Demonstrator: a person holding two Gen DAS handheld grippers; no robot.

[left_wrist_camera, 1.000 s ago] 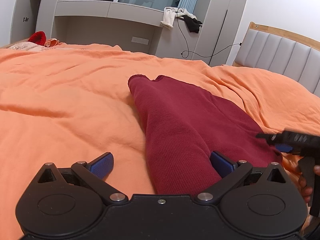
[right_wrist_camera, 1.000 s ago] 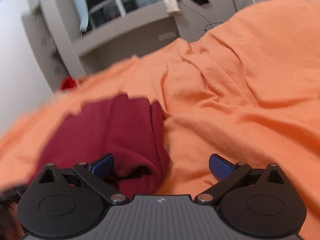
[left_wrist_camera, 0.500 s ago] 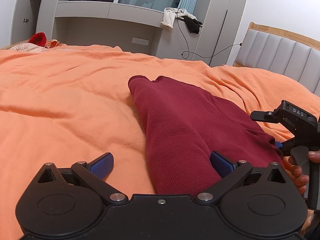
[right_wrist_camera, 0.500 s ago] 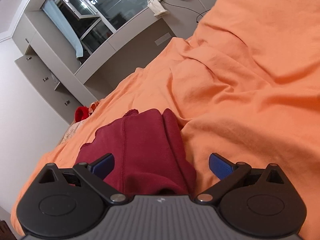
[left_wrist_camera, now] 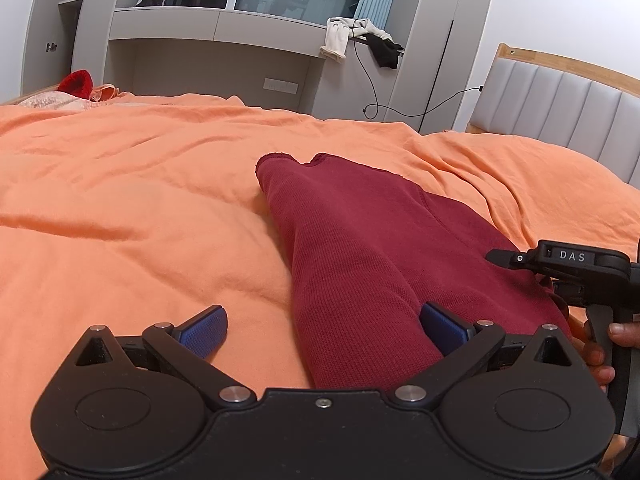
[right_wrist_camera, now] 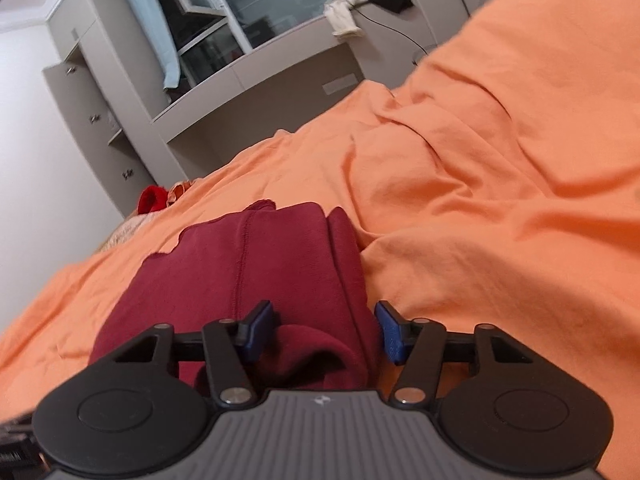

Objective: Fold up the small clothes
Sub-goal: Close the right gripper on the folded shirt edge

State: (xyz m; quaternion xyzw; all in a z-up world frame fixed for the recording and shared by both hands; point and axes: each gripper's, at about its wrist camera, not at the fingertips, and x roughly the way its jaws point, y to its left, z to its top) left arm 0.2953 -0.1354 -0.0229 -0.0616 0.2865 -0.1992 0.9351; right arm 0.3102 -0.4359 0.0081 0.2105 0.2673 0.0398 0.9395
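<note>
A dark red knit garment lies folded lengthwise on the orange bedspread. My left gripper is open wide over the garment's near end, its right pad resting above the cloth and its left pad above the bedspread. My right gripper is closing, with the garment's rolled right edge between its blue pads; the cloth fills the gap but is not squeezed. In the left wrist view the right gripper's black body shows at the garment's right side, held by a hand.
Grey cabinets and a window ledge with draped clothes stand beyond the bed. A padded headboard is at the right. A red item lies at the far left corner. The bedspread is rumpled in ridges.
The right gripper's jaws have narrowed from wide open around the garment's right edge, and its view has tilted and steadied. In the left view it rose into sight. The left gripper stayed put.
</note>
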